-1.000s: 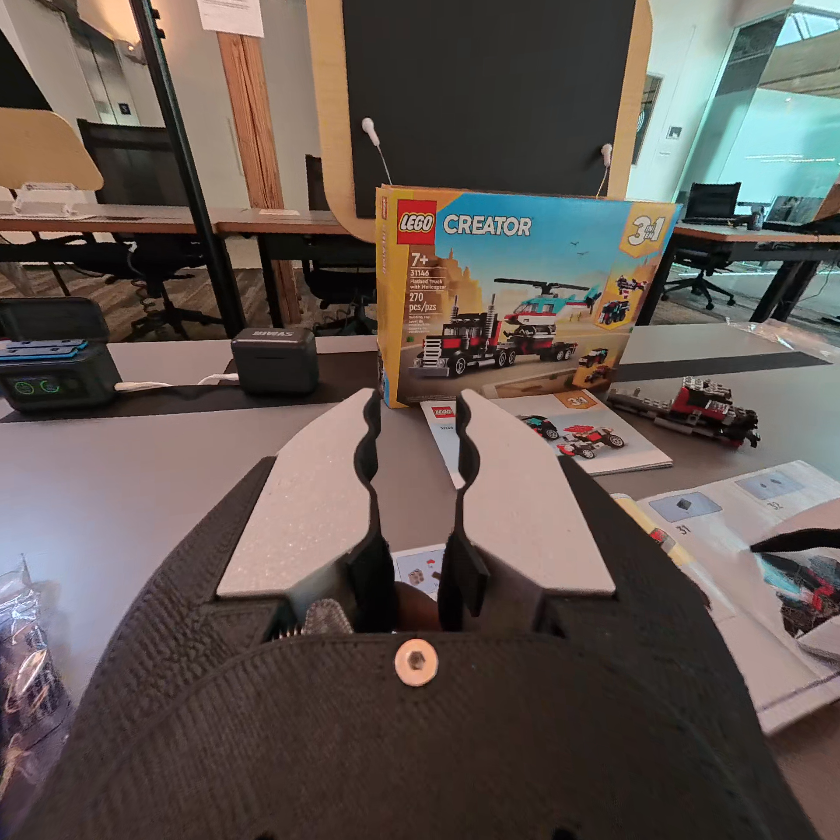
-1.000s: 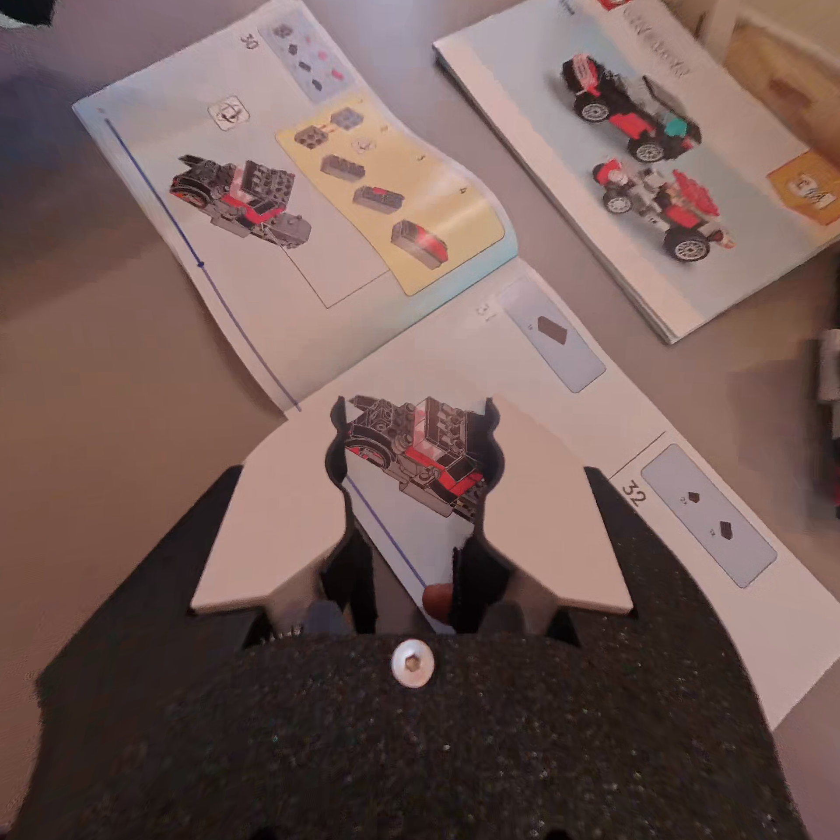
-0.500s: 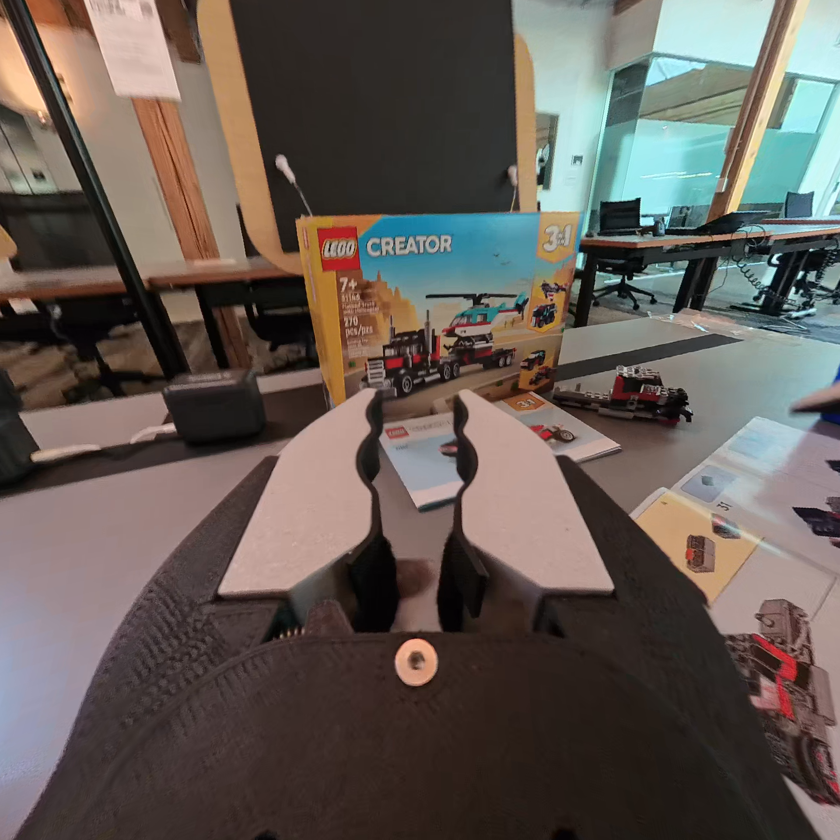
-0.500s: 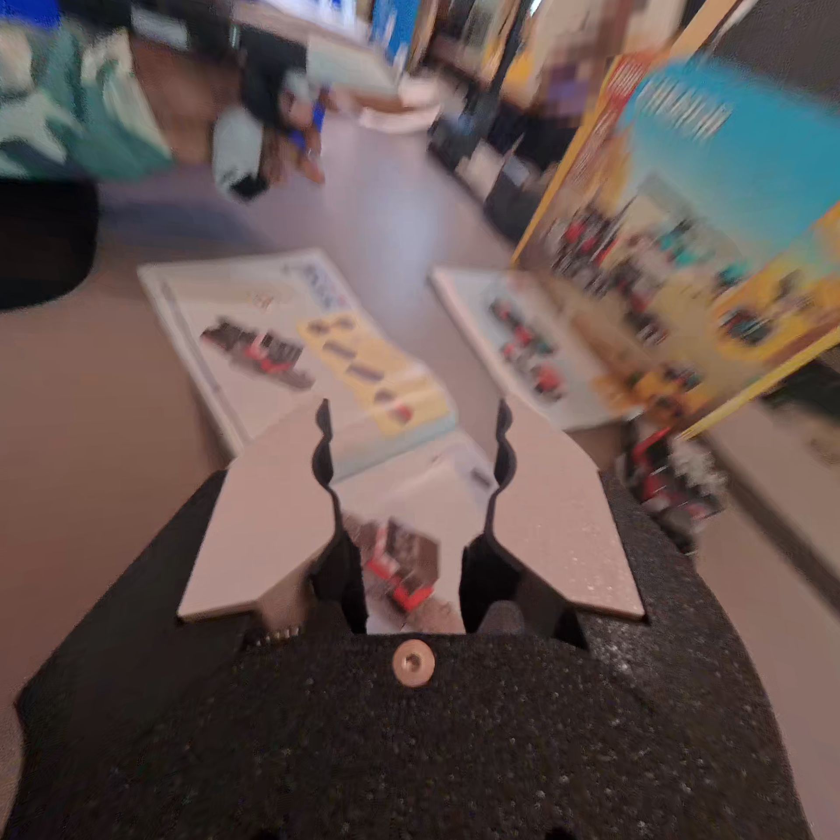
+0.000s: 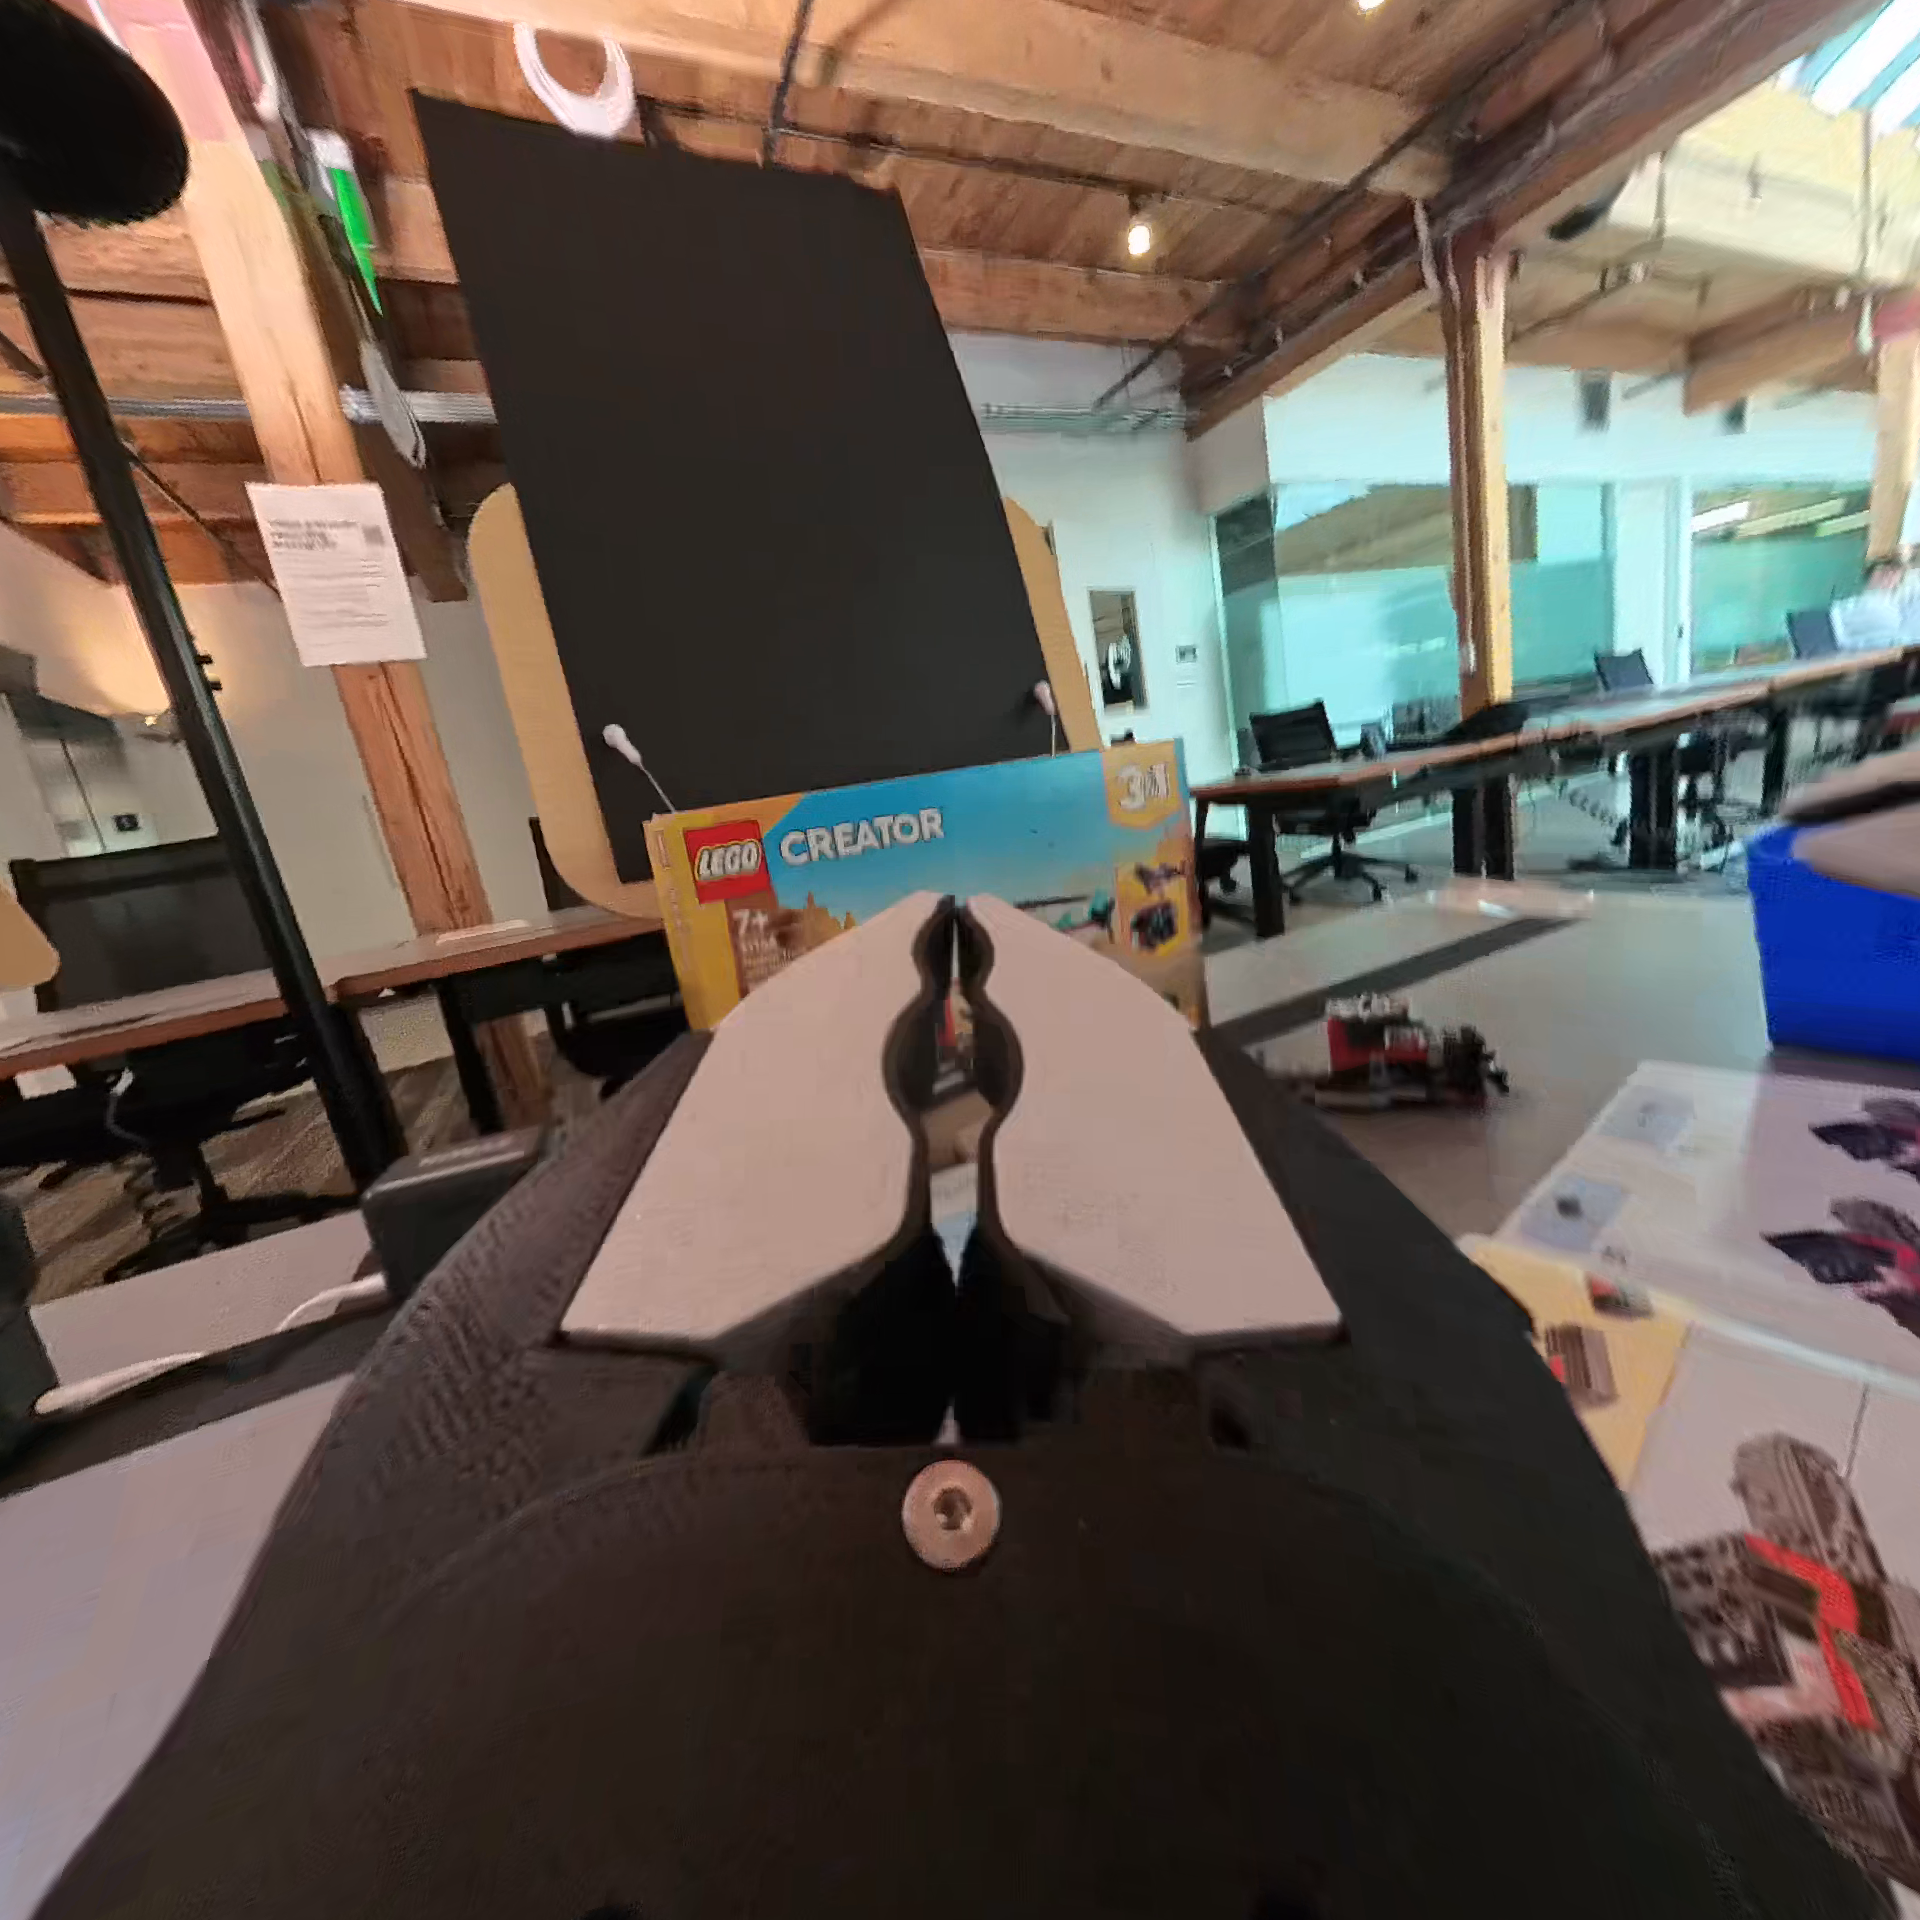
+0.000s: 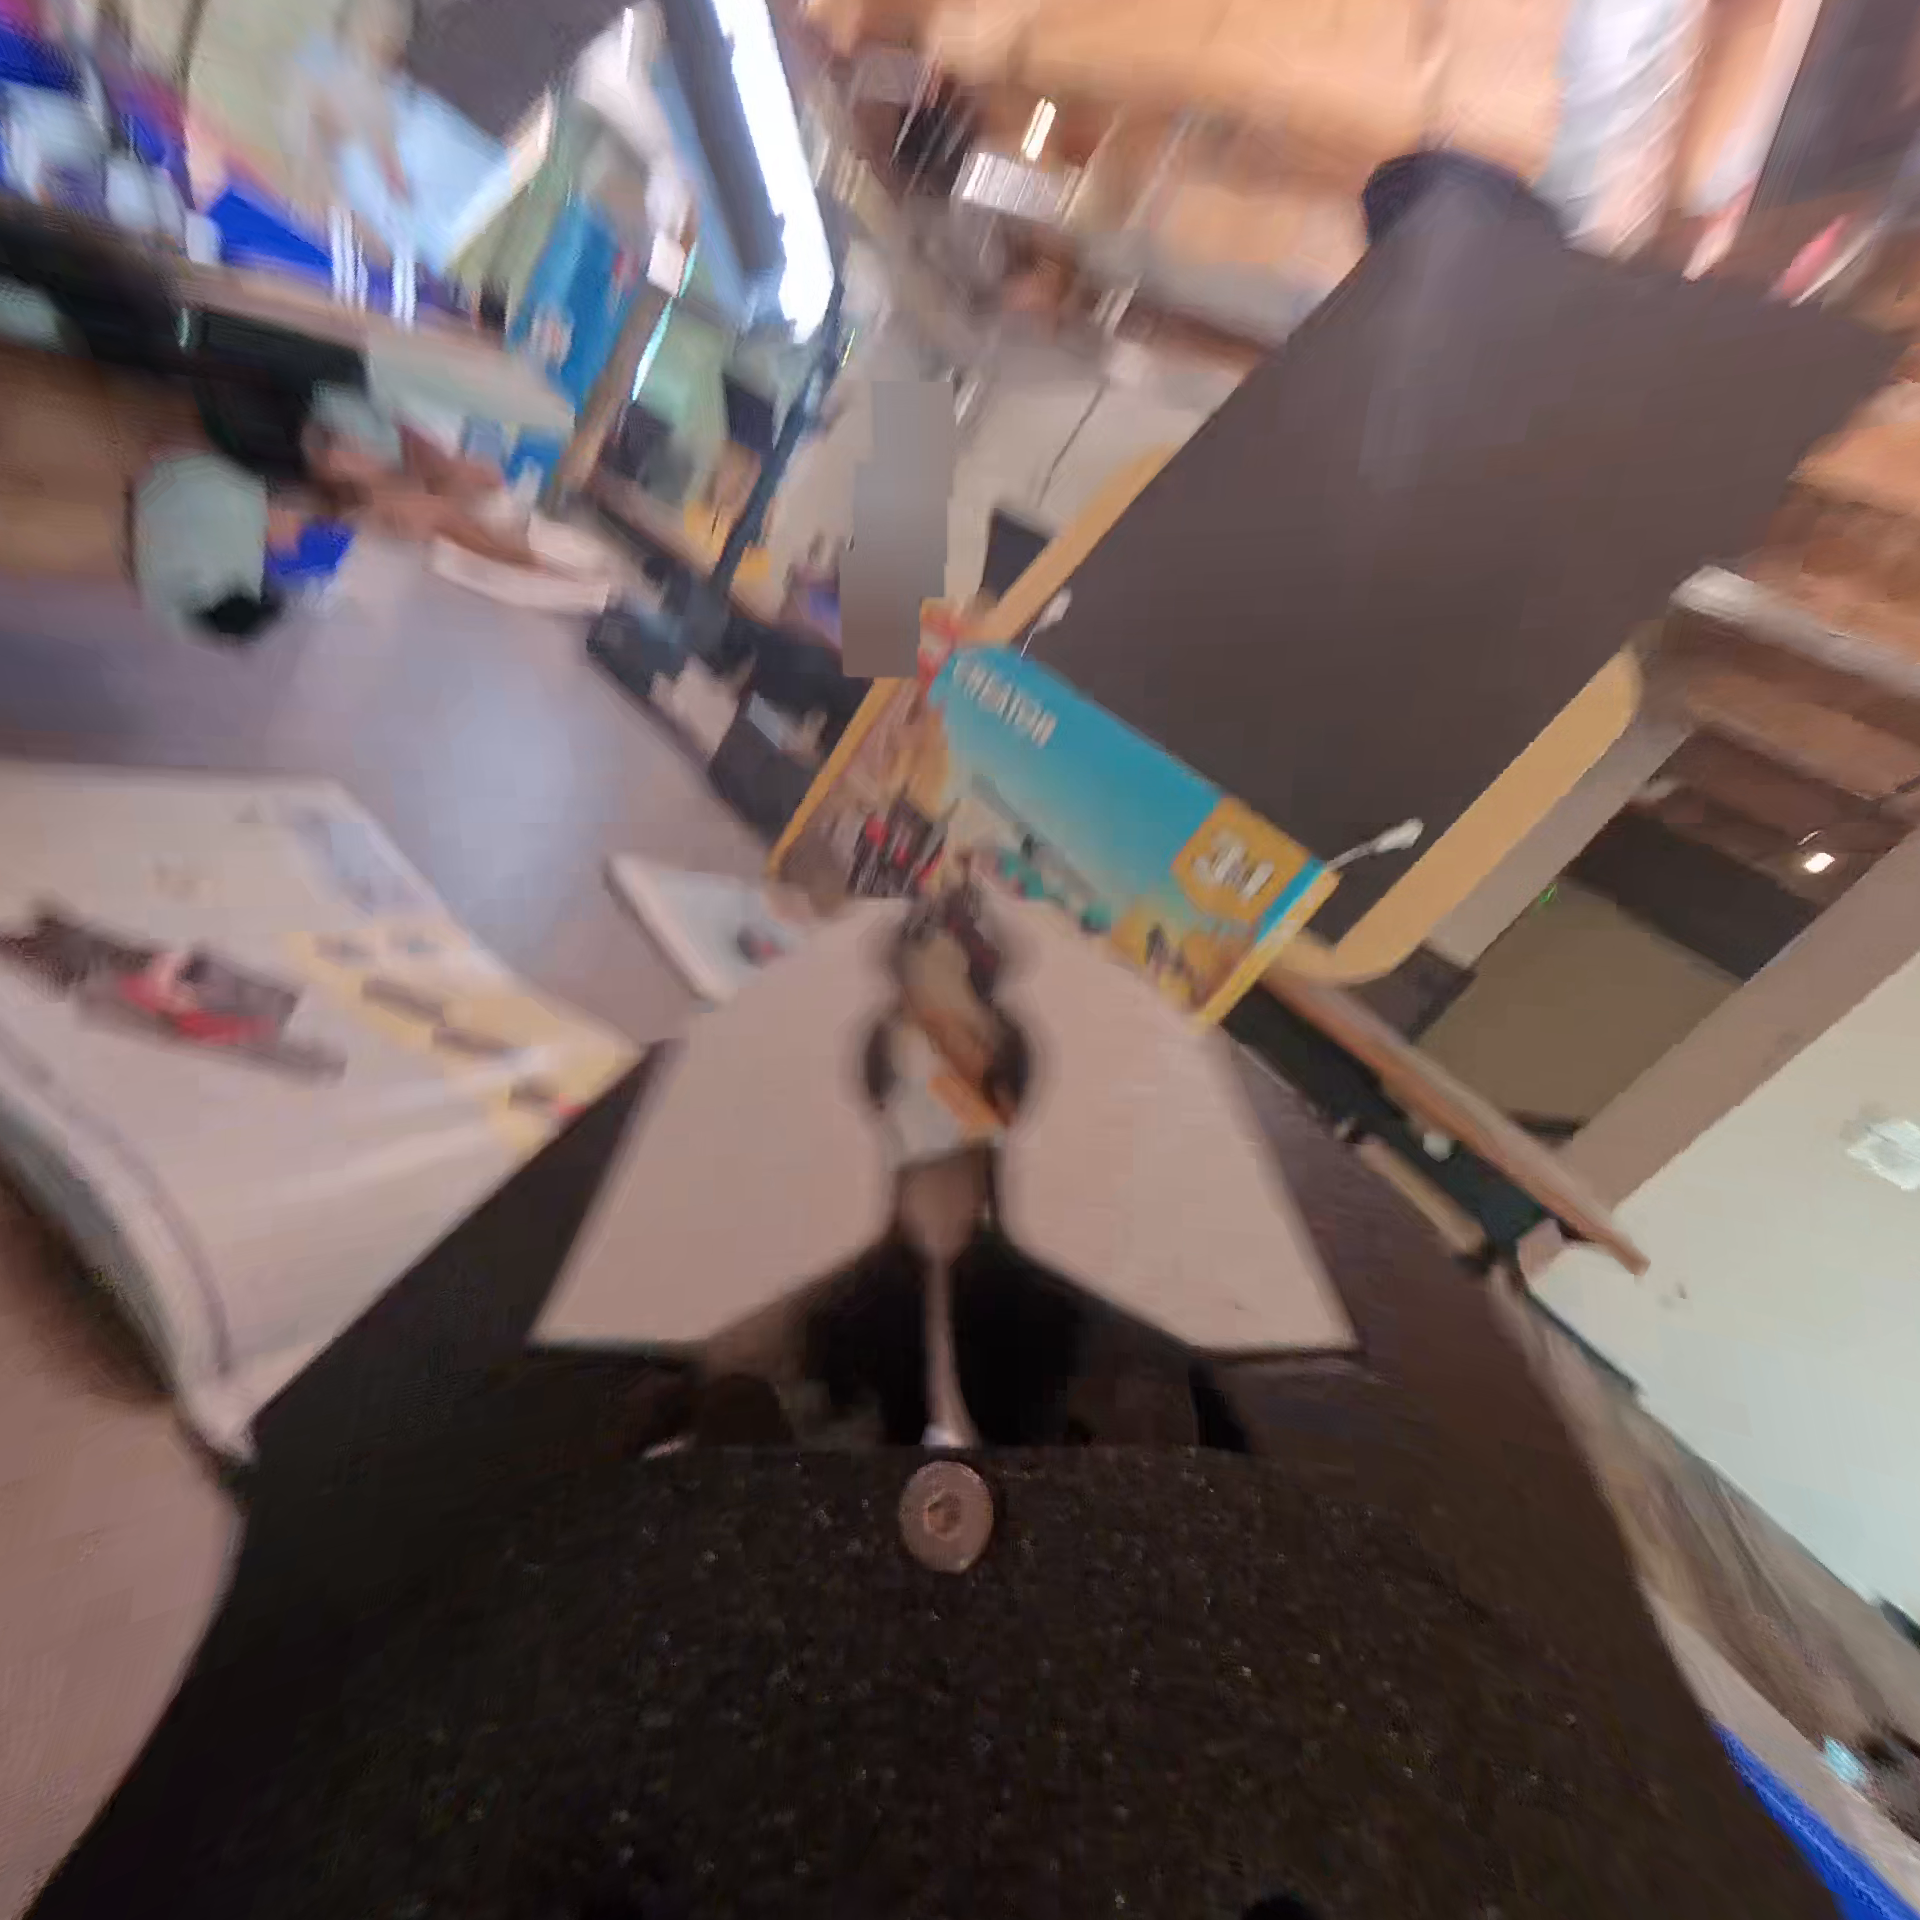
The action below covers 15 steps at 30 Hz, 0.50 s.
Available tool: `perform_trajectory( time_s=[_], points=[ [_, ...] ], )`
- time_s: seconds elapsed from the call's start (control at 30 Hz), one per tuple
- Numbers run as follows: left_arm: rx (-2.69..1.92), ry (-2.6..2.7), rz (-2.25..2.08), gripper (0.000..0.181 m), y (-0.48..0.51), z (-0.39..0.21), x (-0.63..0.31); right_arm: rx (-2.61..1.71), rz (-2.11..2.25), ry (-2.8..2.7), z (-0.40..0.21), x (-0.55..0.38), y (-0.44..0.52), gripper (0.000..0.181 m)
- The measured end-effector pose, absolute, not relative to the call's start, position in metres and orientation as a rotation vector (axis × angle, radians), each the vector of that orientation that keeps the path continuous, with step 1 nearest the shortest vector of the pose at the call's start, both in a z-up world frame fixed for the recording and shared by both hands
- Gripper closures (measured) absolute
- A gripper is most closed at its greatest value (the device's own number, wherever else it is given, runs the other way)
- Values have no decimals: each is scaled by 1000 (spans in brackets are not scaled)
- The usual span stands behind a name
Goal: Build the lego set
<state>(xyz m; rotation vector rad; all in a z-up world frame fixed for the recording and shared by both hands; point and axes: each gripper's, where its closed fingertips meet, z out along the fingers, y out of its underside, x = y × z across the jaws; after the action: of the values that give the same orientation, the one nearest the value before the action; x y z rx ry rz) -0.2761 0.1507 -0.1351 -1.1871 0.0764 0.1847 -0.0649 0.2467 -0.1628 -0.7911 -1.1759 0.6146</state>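
On the grey table (image 5: 1558, 1049), at 12 o'clock from the left gripper (image 5: 954, 920), the set's box (image 5: 997, 842) stands upright, printed face toward the camera, long axis left to right. Left gripper: tips drawn together, only a sliver of gap, nothing between them. Part-built truck (image 5: 1397, 1049) sits at 2 o'clock, well apart from the tips, just right of the box; long axis left to right, but which end is the front cannot be told. Open instruction booklet (image 5: 1714, 1247) lies at 3 to 4 o'clock. Blue bin (image 5: 1829, 956) at the far right.

Right wrist view is badly motion-blurred and rolled. Right gripper (image 6: 951, 914): tips close together, nothing seen held; blur prevents saying whether they fully meet. Same box (image 6: 1101, 821) at 12 to 1 o'clock, appearing tilted. Only this view shows the second, closed booklet (image 6: 707, 914) flat before the box at 11 o'clock; open booklet (image 6: 260, 1039) at 9 o'clock. The truck is not made out here.
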Motion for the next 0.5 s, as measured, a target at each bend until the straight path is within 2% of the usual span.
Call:
perform_trajectory(
  time_s=[0.03,0.1,0.13,0.17,0.2,0.23,0.27,0.3,0.33,0.4,0.43,0.47,0.5],
  points=[
    [-1225,92,198,181,152,-139,-276,-854,559,-1205,-170,-64,253,181],
    [-1268,143,227,181,156,-145,-271,-872,494,-1179,-171,-61,260,181],
    [-1248,159,237,169,157,-142,-267,-838,520,-1165,-167,-62,256,170],
    [-1205,156,248,126,156,-137,-264,-817,555,-1098,-158,-62,256,121],
    [-1179,161,239,123,158,-135,-260,-803,603,-1032,-150,-65,257,62],
    [-1210,173,208,120,163,-139,-256,-835,651,-1020,-152,-68,258,47],
    [-1272,208,169,117,168,-148,-251,-877,679,-1057,-159,-70,257,64],
    [-1327,270,140,181,169,-156,-243,-897,675,-1139,-166,-69,252,137],
    [-1354,307,131,181,167,-158,-237,-888,658,-1205,-170,-68,247,180],
    [-1302,349,157,181,163,-148,-228,-903,614,-1172,-167,-65,251,181],
    [-1254,373,176,177,160,-141,-222,-881,628,-1169,-165,-66,248,165],
    [-1206,367,188,144,158,-134,-219,-865,639,-1115,-159,-67,250,112],
    [-1171,346,168,100,158,-129,-217,-851,653,-1057,-153,-70,252,50]
  ],
)
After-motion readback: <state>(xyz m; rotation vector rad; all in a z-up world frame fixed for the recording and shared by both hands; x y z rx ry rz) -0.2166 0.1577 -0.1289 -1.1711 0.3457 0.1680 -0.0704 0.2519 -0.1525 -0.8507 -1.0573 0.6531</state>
